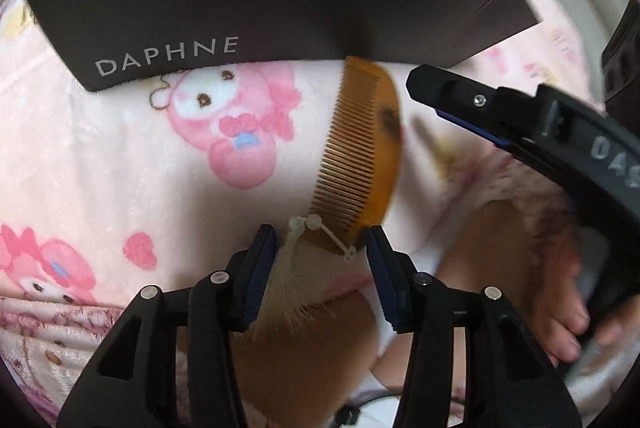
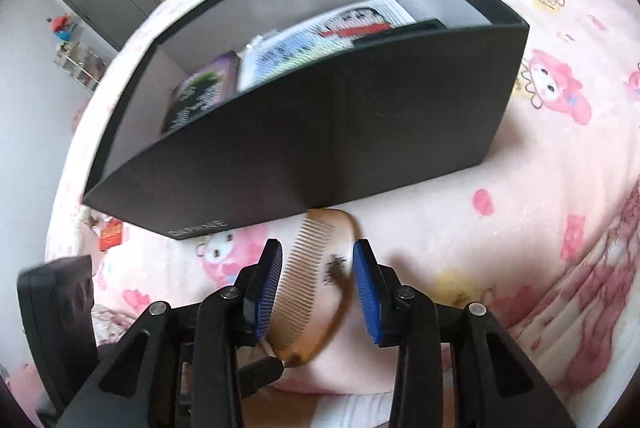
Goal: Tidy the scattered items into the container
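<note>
step: we go for comb point(image 2: 316, 288). comb lies on bed point(image 2: 460, 228), tip touching box point(image 2: 320, 132) wall. right tool point(image 2: 316, 292) released, straddling comb. left tool point(image 1: 322, 252) released around tassel point(image 1: 288, 284). next, we judge: clench, lift over box rim.

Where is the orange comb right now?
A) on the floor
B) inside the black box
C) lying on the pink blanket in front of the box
C: the comb lies on the pink blanket, one end reaching the black box, between the open right tongs.
</note>
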A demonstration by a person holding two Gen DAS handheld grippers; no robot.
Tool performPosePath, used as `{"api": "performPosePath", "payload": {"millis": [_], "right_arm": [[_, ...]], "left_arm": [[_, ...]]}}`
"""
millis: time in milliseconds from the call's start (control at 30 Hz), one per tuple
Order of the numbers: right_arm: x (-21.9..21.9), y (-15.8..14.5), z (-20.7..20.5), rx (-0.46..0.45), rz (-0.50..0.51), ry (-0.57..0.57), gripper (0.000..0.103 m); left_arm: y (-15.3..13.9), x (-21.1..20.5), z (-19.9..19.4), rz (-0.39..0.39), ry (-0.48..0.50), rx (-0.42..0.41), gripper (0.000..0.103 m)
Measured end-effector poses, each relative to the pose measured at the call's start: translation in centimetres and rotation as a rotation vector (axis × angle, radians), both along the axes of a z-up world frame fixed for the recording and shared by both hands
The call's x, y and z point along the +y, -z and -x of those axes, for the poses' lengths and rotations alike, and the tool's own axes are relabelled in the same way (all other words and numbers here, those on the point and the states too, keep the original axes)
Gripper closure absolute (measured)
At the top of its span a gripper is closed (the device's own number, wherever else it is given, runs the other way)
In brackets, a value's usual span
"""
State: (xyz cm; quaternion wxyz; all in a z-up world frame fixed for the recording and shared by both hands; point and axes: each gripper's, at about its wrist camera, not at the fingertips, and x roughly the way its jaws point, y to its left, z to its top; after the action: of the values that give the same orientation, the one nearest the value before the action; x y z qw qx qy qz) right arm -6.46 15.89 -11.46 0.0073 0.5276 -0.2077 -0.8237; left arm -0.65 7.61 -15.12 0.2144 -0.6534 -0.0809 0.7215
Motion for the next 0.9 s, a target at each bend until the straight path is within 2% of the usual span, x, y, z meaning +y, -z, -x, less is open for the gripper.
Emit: {"api": "performPosePath", "payload": {"millis": [67,167,233,333,433,500,567,633,700,800,900], "right_arm": [[0.2,0.5,-0.4,-0.037,0.017,-0.003,0.070],[-0.5,0.8,-0.2,-0.036,0.007,-0.022,0.070],[0.2,0.8,-0.7,-0.022,0.015,-0.013,0.070],[1.2,0.7,-1.2,-0.002,0.037,0.008,0.070],[1.4,0.7,-1.2,-0.001,0.041,0.008,0.070],[1.3,0.7,-1.3,-0.002,0.049,0.002,0.070],[1.5,0.8,-1.3,-0.002,0.057,-0.013,0.070],[2.5,0.2,-1.7,-0.008,0.054,-0.017,0.070],[1.8,0.7,-0.8,-0.013,0.044,-0.031,0.070],[1.9,0.8,-0.7,-0.019,0.035,-0.035,0.070],[2.0,1.0,-0.6,-0.030,0.025,-0.032,0.070]], "left_arm": [[0.0,0.5,-0.1,0.068,0.000,0.015,0.056],[-0.5,1.0,-0.5,0.136,-0.006,0.039,0.059],[-1.0,0.6,-0.7,0.129,-0.021,0.040,0.063],[-1.1,0.5,-0.9,0.084,-0.004,0.017,0.063],[-0.7,1.3,-1.4,0.126,0.020,0.039,0.062],[-0.8,1.2,-1.6,0.142,0.018,0.059,0.070],[-1.5,0.3,-1.4,0.152,-0.002,0.088,0.093],[-2.3,-1.8,-0.7,0.198,-0.048,0.118,0.095],[-2.6,-4.0,0.0,0.214,-0.105,0.114,0.095],[-2.9,-6.8,0.2,0.110,-0.154,0.056,0.095],[-2.7,-6.7,-0.5,0.042,-0.140,0.032,0.090]]}}
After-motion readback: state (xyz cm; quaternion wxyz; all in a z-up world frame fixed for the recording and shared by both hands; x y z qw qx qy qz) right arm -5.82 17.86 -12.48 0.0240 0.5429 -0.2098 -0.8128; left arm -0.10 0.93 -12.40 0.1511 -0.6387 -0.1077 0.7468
